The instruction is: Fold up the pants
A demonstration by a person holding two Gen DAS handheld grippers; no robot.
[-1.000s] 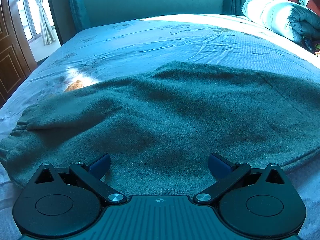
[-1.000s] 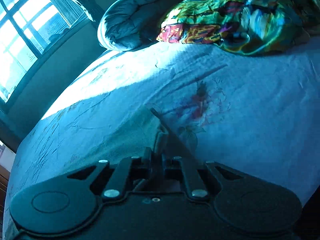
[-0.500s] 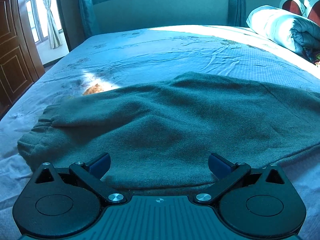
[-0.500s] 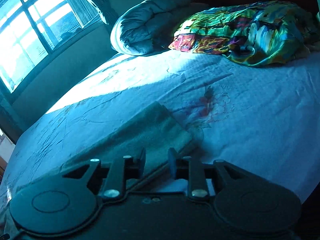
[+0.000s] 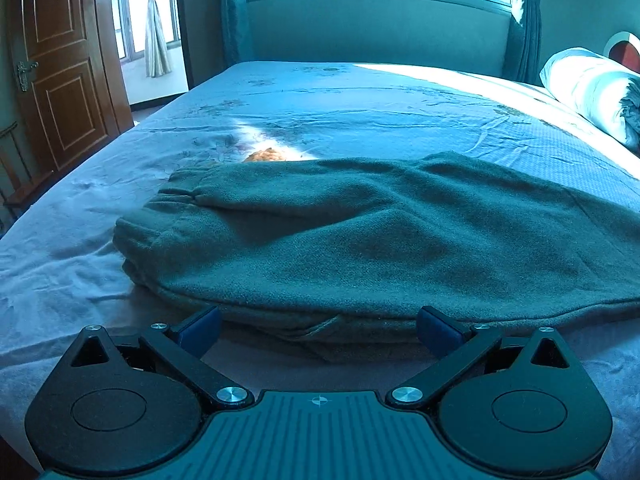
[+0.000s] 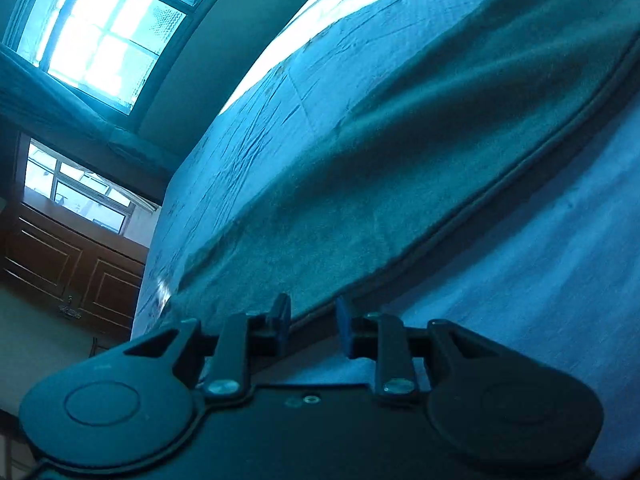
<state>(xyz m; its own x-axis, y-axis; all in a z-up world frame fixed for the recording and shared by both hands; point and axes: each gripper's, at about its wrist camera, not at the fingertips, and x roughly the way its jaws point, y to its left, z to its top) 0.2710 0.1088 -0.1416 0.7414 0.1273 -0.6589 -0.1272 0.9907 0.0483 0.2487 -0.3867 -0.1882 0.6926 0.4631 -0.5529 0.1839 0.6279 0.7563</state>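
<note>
Dark green fleece pants lie folded lengthwise across the bed, with a gathered elastic end at the left. My left gripper is wide open just in front of the pants' near edge, its blue pads low over the sheet with nothing pinched. In the tilted right wrist view the pants run up to the right. My right gripper stands a little open at their seamed edge. Its pads press on nothing.
The bed sheet is pale blue and wrinkled, with a sunlit orange patch behind the pants. A rolled duvet lies at the right. A wooden door stands left of the bed, and windows are behind it.
The right gripper let go of the pants' end, opened slightly and swung left along the pants. The left gripper drew back from over the pants to their near edge.
</note>
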